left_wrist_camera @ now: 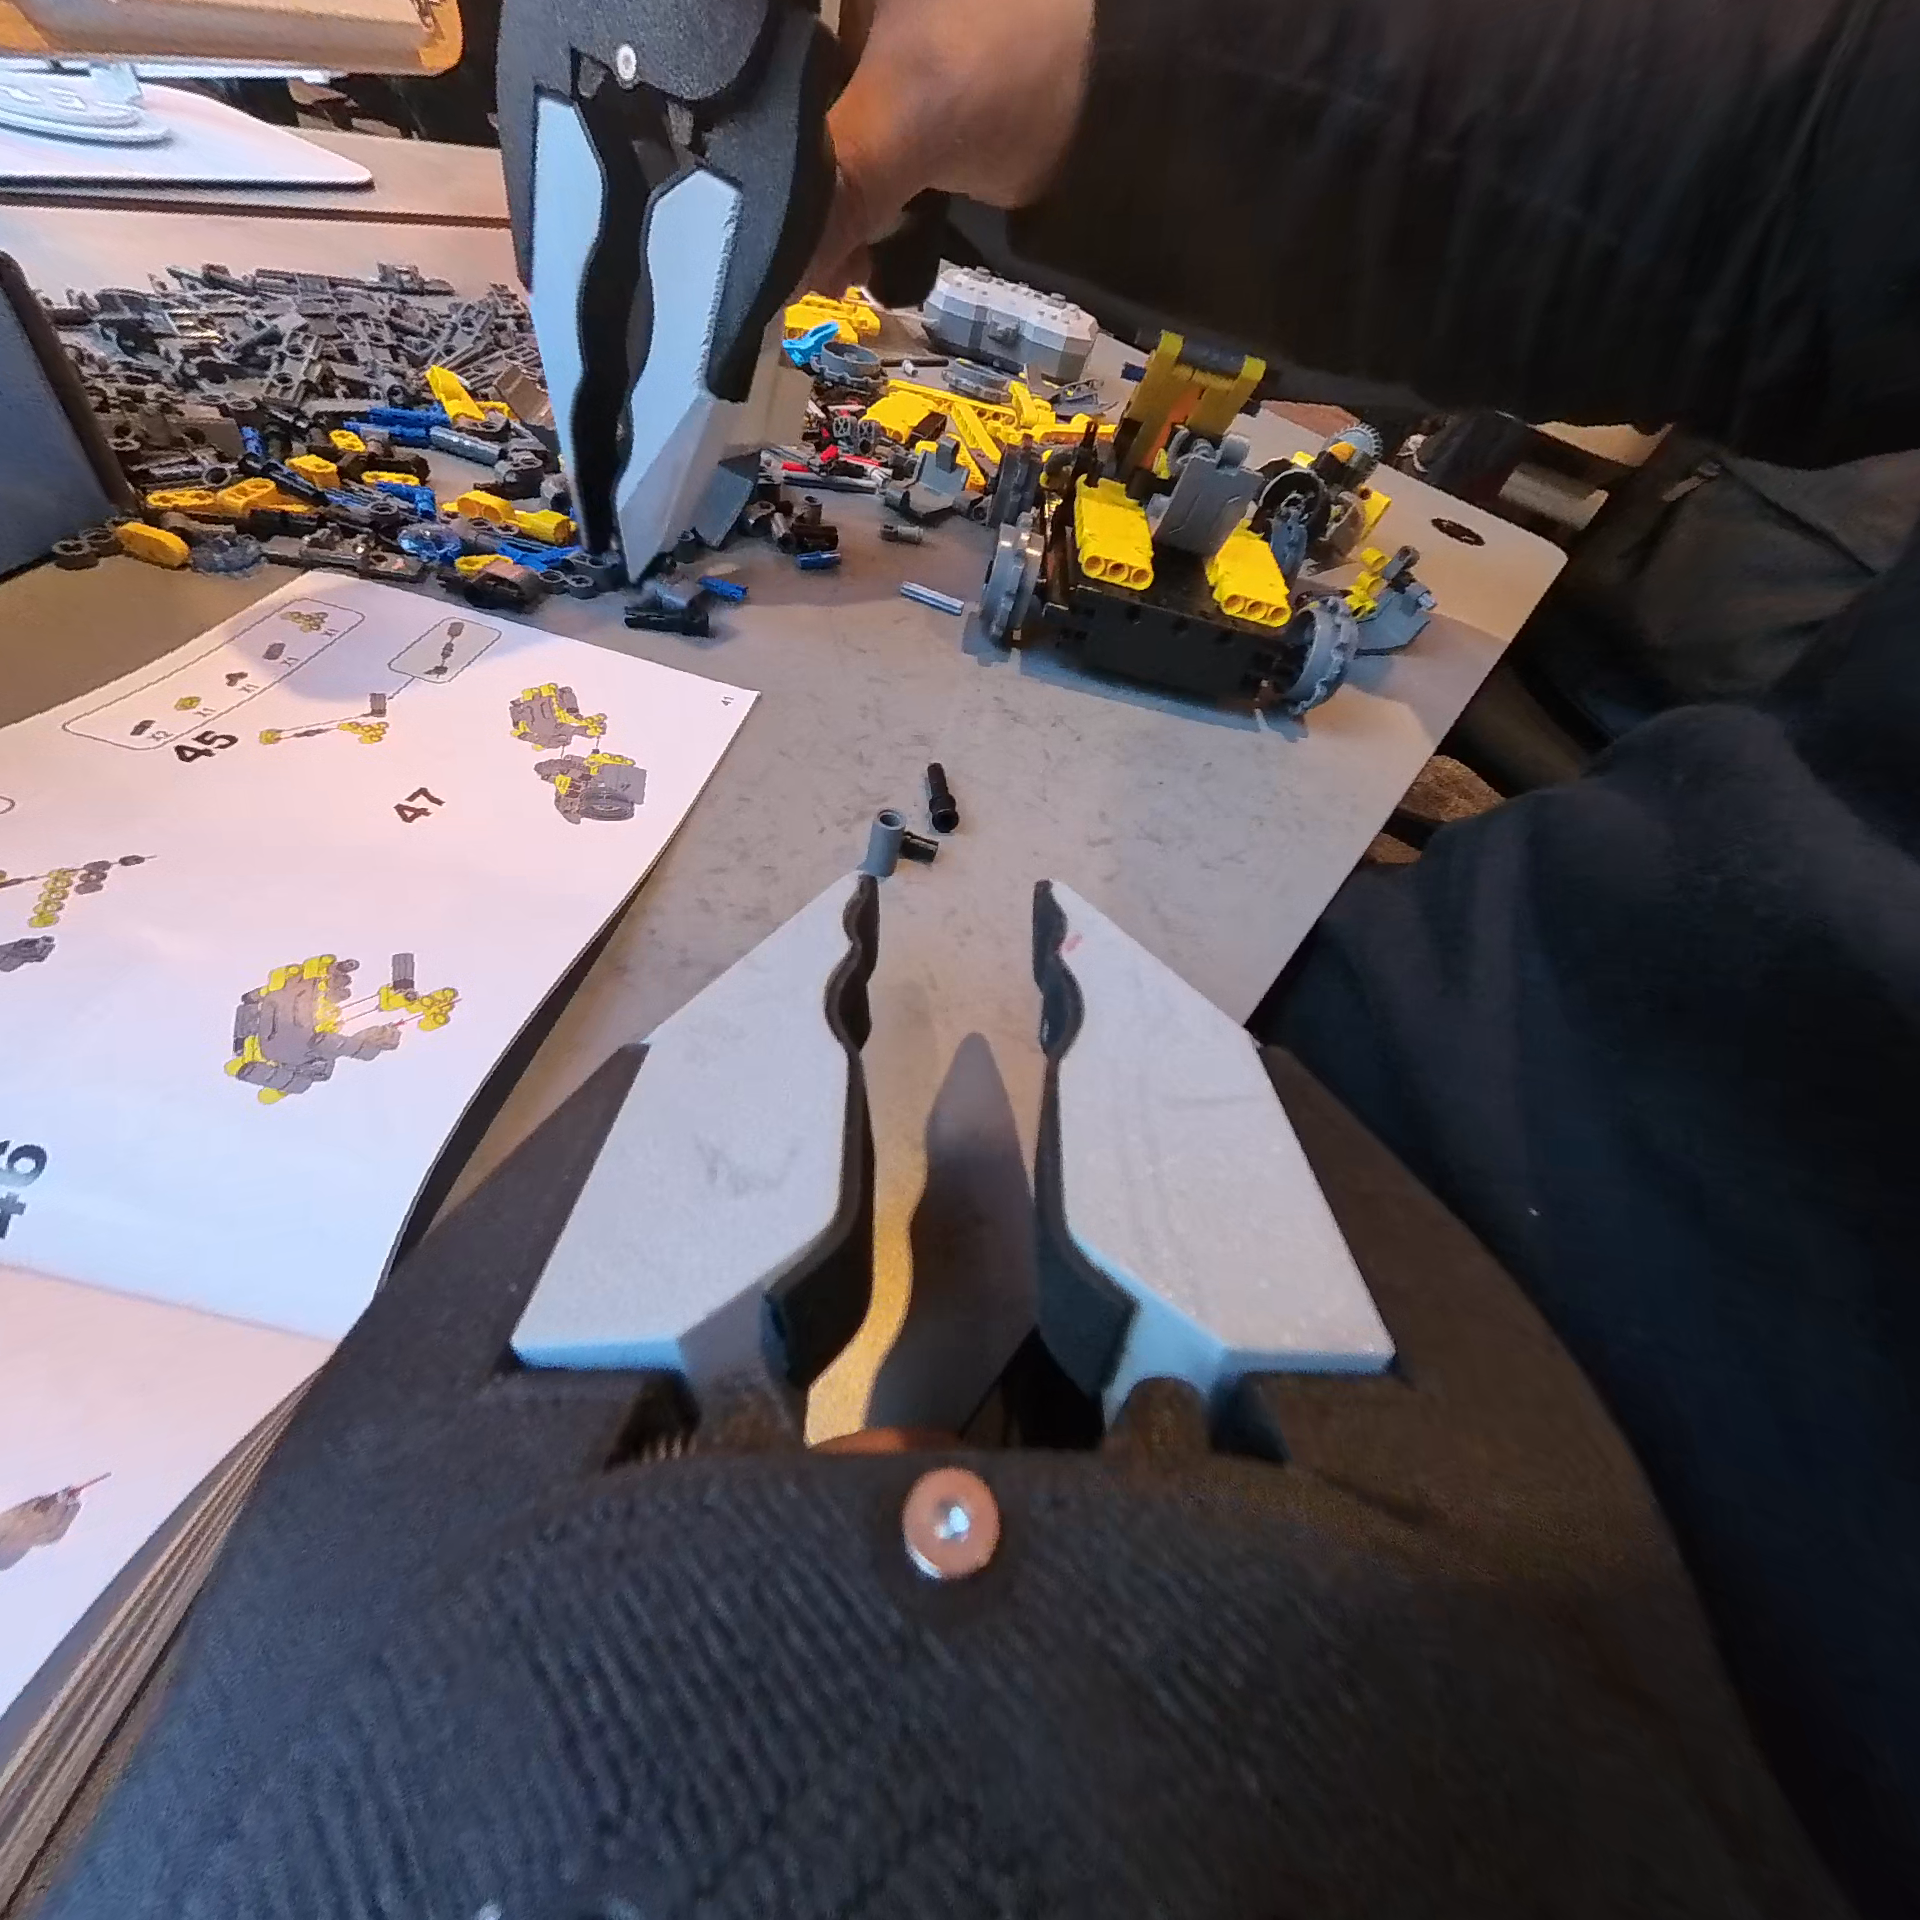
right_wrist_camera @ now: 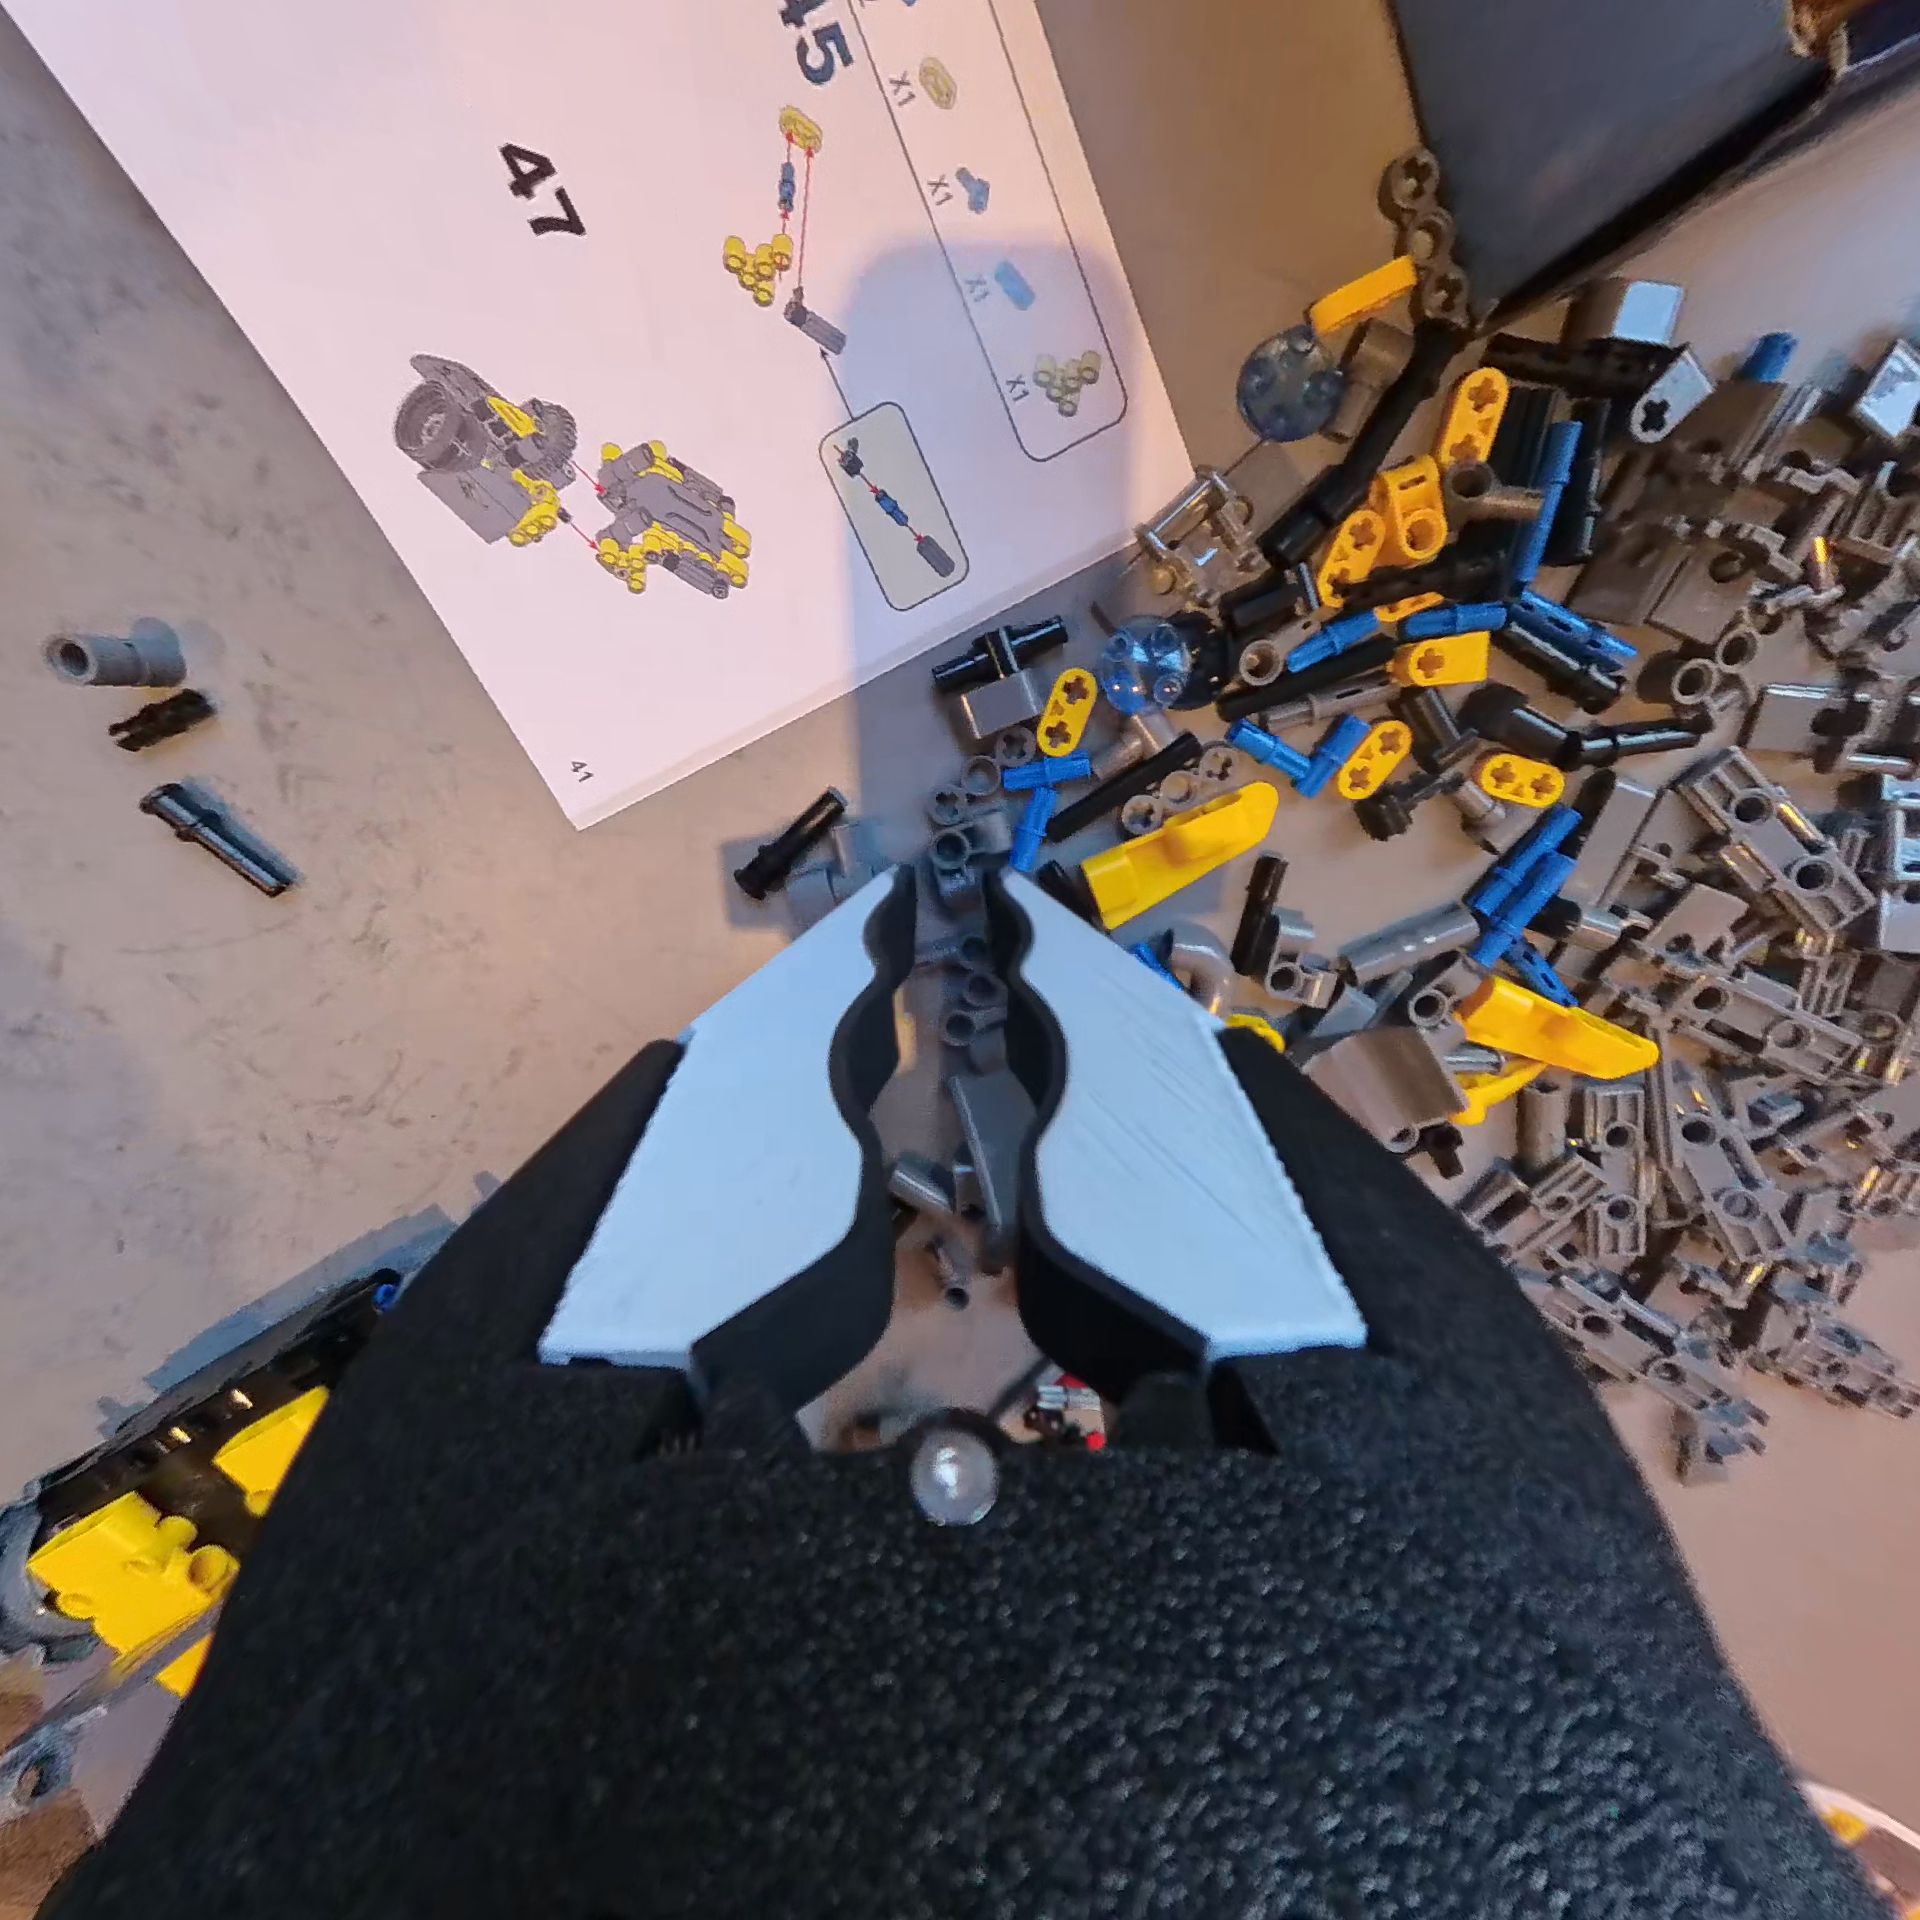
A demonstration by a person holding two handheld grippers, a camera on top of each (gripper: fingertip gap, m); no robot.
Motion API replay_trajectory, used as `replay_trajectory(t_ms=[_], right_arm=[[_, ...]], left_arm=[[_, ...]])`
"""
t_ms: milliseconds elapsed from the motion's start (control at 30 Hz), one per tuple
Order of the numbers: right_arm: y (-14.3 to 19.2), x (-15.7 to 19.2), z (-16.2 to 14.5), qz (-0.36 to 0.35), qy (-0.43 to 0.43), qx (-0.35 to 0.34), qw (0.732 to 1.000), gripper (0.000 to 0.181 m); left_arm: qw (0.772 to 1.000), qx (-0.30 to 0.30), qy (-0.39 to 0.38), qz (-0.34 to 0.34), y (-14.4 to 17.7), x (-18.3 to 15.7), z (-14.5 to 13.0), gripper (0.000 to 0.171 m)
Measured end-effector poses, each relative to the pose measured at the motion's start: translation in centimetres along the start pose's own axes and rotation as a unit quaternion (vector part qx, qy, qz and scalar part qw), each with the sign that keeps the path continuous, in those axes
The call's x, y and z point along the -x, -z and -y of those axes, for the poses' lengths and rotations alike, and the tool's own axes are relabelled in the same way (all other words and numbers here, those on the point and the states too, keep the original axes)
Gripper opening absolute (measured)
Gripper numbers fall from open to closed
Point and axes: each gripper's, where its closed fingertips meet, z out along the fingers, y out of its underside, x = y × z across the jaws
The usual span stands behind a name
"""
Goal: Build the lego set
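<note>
Right wrist view, right gripper (right_wrist_camera: pixel 951 883) fingers pinching grey perforated connector (right_wrist_camera: pixel 956 868)

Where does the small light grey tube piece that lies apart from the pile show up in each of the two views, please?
Left wrist view: the grey tube piece stands near the middle, just past the left gripper, beside two black pins.
Right wrist view: it lies at the far left edge, above the same pins.
Shared landmark: the open instruction booklet, whose page corner points toward the piece.

Mottled grey table (left_wrist_camera: pixel 1143 790), warm light.
</note>
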Motion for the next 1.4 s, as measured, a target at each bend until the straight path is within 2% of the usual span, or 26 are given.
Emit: replay_trajectory(t_ms=[100,333,867,1067,1300,1400], right_arm=[[-0.2,0.1,0.0,0.002,0.007,-0.001,1.000,0.007],[0.1,0.1,0.1,0.003,0.003,-0.013,1.000,0.006],[3.1,1.4,2.0,-0.045,0.036,-0.098,0.993,0.006],[4.9,4.1,4.1,-0.074,0.091,-0.148,0.982,0.006],[5.8,9.3,7.8,-0.138,0.201,-0.200,0.949,0.007],[5.9,10.8,8.6,-0.171,0.243,-0.202,0.933,0.007]], left_arm=[[1.000,0.000,0.000,-0.001,0.0,0.0,0.0,0.029],[1.000,0.000,0.000,-0.002,0.1,-0.1,0.0,0.029],[1.000,-0.005,0.011,-0.005,0.1,0.1,0.2,0.029],[1.000,-0.007,0.013,-0.003,0.1,0.1,0.3,0.029],[0.999,-0.027,0.038,-0.002,0.5,0.2,1.0,0.028],[0.995,-0.089,0.032,0.014,1.8,0.5,3.3,0.022]])
